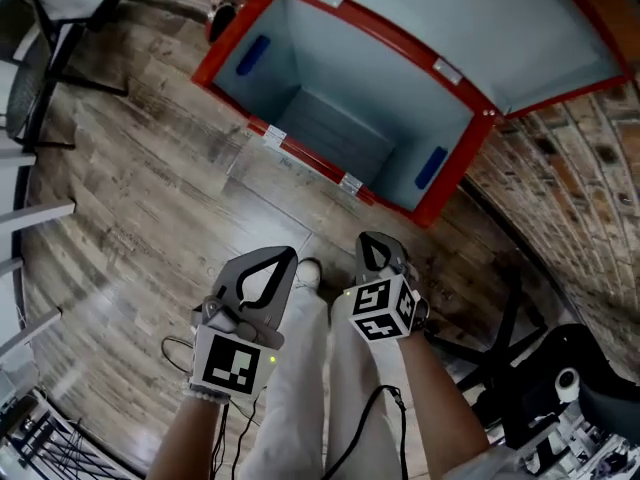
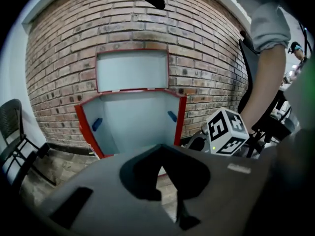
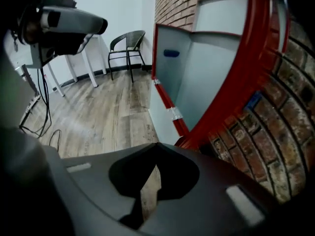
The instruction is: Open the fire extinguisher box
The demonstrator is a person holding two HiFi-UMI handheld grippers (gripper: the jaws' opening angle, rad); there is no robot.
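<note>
Box point(image 1: 345, 108) stands open on the floor just ahead of the 2 grippers, long axis across them, lid point(image 1: 480, 28) up against the wall. Right gripper point(image 1: 372, 240) is nearer than left gripper point(image 1: 288, 256); both are closed and empty.

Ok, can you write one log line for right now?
box: open, empty | lid: up | left gripper: shut, empty | right gripper: shut, empty

My head view looks steeply down onto the box point(image 1: 340, 118) from above. My left gripper view faces it head-on from farther back; my right gripper view looks along its front, close. All three share it.
</note>
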